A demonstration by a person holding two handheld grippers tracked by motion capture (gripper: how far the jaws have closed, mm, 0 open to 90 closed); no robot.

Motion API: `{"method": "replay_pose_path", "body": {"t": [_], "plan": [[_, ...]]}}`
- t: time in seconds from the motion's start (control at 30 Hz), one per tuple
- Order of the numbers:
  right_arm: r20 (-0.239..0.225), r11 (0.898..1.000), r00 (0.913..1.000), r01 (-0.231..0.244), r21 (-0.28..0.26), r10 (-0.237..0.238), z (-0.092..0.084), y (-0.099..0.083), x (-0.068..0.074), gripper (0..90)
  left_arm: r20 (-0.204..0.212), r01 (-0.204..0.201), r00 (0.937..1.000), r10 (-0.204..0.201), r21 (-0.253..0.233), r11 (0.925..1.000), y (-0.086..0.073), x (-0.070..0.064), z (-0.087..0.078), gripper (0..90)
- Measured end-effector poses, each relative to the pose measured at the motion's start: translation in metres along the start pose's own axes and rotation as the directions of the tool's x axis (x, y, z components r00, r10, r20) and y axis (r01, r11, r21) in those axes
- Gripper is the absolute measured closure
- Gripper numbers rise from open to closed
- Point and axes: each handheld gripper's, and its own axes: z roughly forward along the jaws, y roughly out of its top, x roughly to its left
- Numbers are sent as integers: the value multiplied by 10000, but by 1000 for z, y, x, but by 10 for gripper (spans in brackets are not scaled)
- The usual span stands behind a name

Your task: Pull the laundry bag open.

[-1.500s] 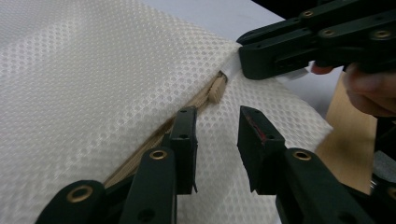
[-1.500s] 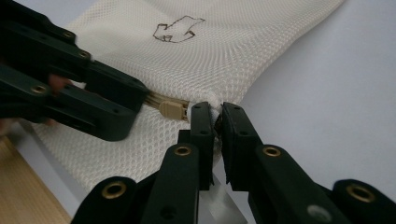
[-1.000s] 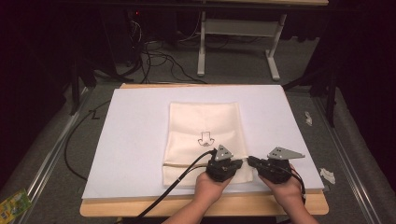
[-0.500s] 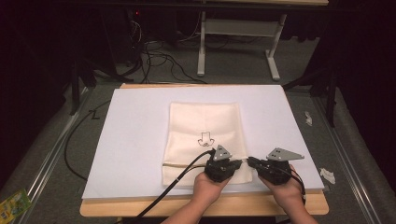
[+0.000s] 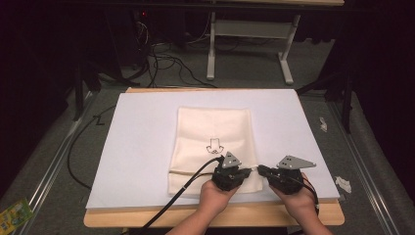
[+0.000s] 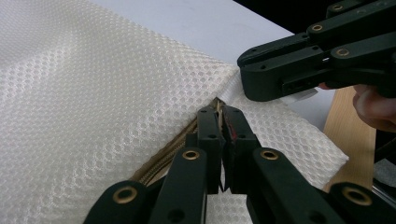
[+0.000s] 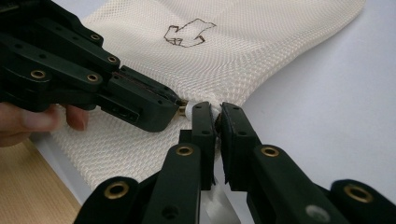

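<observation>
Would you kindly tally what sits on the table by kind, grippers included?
Mesh bag, cream, with a zipper: 1
White sheet covering the table: 1
Handheld grippers: 2, the left gripper and the right gripper, jaws closed at the bag's zipper end
Total: 4

Your two grippers crowd the near right corner of the mesh bag [image 5: 213, 147]: left gripper [image 5: 234, 172] and right gripper [image 5: 260, 170] sit tip to tip, almost no gap btwn them. White sheet [image 5: 142, 142] lies bare to the left, right and far side of the bag, so approach is open there. Left gripper's cable [image 5: 181, 196] trails across the near edge, blocking a low pass on that side.
</observation>
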Motion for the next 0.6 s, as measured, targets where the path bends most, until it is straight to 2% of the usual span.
{"method": "replay_pose_path", "body": {"t": [0.03,0.13,0.17,0.2,0.23,0.33,0.37,0.4,0.47,0.57,0.6], "plan": [[11,10000,10000,26,9,-26,0,0,0,861,119,212,9997,-212,-41,9998,0,2,0,876],[-7,10000,10000,1,-74,-1,-1,0,0,864,30,418,9991,-418,-32,9991,-1,5,0,877],[267,9998,9996,-78,-205,84,-4,0,-3,865,-29,911,9958,-911,-107,9958,-5,15,-3,877],[351,9994,9992,-199,-296,210,-7,0,-6,865,-29,911,9958,-911,-107,9958,-5,15,-3,877],[414,9985,9983,-385,-382,401,-10,-1,-11,864,-198,1068,9941,-1070,-104,9942,-11,24,-9,877],[428,9973,9973,-571,-455,590,-13,-4,-19,863,-148,996,9949,-997,-70,9950,-16,28,-15,877],[289,9972,9974,-646,-381,657,-13,-6,-20,863,-293,899,9955,-898,1,9960,-17,28,-18,877],[331,9980,9980,-531,-339,542,-12,-7,-19,863,-407,854,9955,-851,40,9963,-18,28,-20,876],[436,9986,9983,-360,-381,377,-11,-5,-15,862,-522,952,9941,-948,50,9954,-20,33,-25,876],[450,9984,9981,-412,-393,429,-12,-5,-16,861,-767,1185,9901,-1176,72,9929,-25,46,-39,876],[447,9983,9979,-461,-357,476,-12,-6,-17,862,-767,1185,9901,-1176,72,9929,-25,46,-39,876]]}}
